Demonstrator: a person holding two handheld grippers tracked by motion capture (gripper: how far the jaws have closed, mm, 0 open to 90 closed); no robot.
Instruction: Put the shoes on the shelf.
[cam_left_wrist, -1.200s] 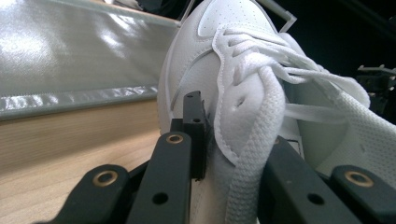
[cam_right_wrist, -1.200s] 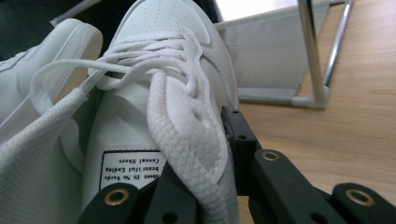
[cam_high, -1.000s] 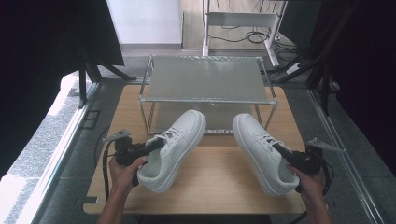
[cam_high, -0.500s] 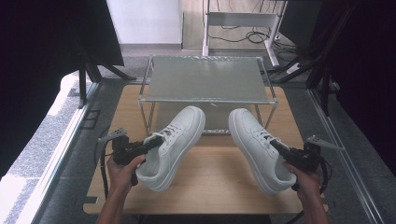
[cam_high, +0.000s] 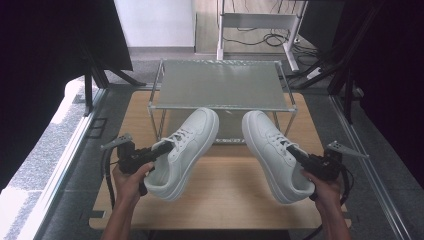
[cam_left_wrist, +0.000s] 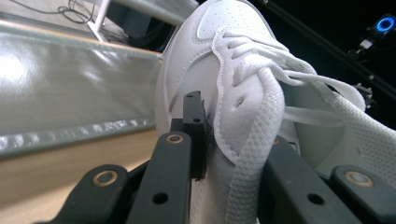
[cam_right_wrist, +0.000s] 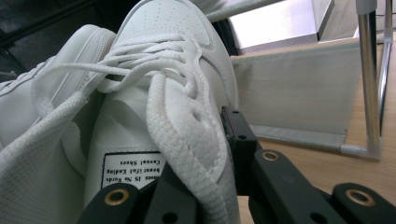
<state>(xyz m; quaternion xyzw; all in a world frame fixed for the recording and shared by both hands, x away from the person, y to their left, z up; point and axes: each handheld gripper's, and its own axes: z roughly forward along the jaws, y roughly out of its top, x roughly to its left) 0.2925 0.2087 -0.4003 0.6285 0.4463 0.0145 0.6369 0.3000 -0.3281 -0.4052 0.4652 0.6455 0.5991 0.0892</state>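
Shoes, a white pair, are both off the table (cam_high: 225, 200) and in the air in front of the small wire rack (cam_high: 220, 85). The left shoe (cam_high: 185, 150) is pinched at its tongue and collar by the left hand-held gripper (cam_high: 162, 147); the left gripper view shows the jaws pressed onto the padded edge beside the laces. The right shoe (cam_high: 275, 152) is pinched the same way by the right hand-held gripper (cam_high: 296, 152), whose jaws clamp the tongue just above the printed label (cam_right_wrist: 133, 170).

Compared with a second ago, the right shoe has come up a little and shifted inward, so its toe now points at the opening under the rack's top shelf and sits closer to the left shoe's toe. The left shoe has hardly moved; its toe already hangs near the front rail of the rack. Neither grip has loosened or tightened.

I read this as the carry toward the rack being well under way, with the right side catching up so the pair can go in together. The lower shelf (cam_right_wrist: 299, 107) looks like the likely landing place, and both toes must clear the front rail and the uprights (cam_right_wrist: 369, 74) first.
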